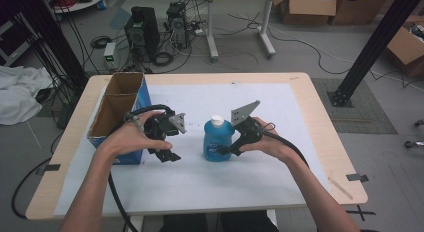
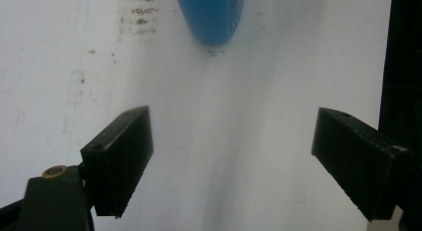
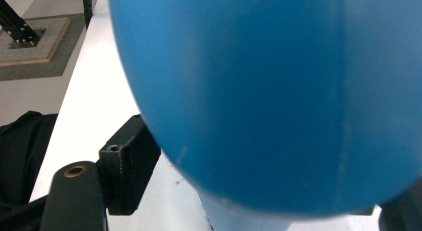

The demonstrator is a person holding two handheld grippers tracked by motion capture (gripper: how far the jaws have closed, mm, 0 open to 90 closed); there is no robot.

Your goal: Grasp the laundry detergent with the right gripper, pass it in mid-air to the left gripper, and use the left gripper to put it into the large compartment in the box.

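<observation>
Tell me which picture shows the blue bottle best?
The high view: the whole blue bottle stands upright with its white cap. The right gripper view gives a close blue wall; the left gripper view shows one end.

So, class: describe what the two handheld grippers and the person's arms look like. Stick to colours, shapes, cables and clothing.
Both the left gripper and the right gripper are black, each ending in two blocky, rectangular black jaws. A grey three-cornered plate sits on top of each, and a thick black cable trails from each towards the person. A brass-coloured fitting marks a jaw hinge. The forearms are bare, with no sleeves.
</observation>
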